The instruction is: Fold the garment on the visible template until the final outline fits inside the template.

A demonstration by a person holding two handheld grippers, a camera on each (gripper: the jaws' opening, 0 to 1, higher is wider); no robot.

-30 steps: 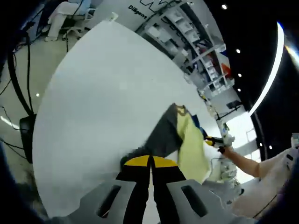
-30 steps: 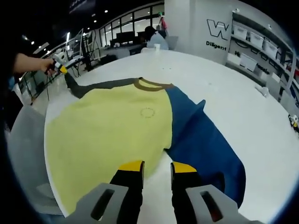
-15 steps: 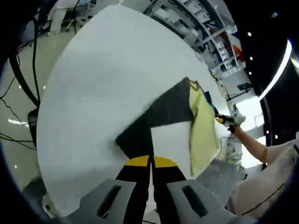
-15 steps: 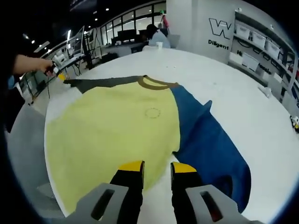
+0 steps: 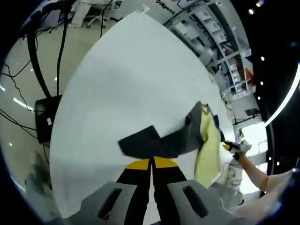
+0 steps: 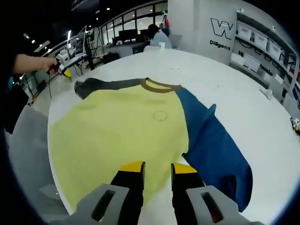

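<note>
Shirt (image 6: 126,126) lies flat on the white worktop (image 6: 243,112), yellow body, blue sleeve (image 6: 215,150) spread. Your left tongs (image 5: 151,163) are clenched just short of the dark sleeve (image 5: 154,140); right tongs (image 6: 157,166) are parted over the hem. Still spreading; next, fold a sleeve inward.

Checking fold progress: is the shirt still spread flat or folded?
Spread, not folded. The shirt lies open on the white table, yellow body flat, blue sleeve and dark grey sleeve both extended outward.
</note>
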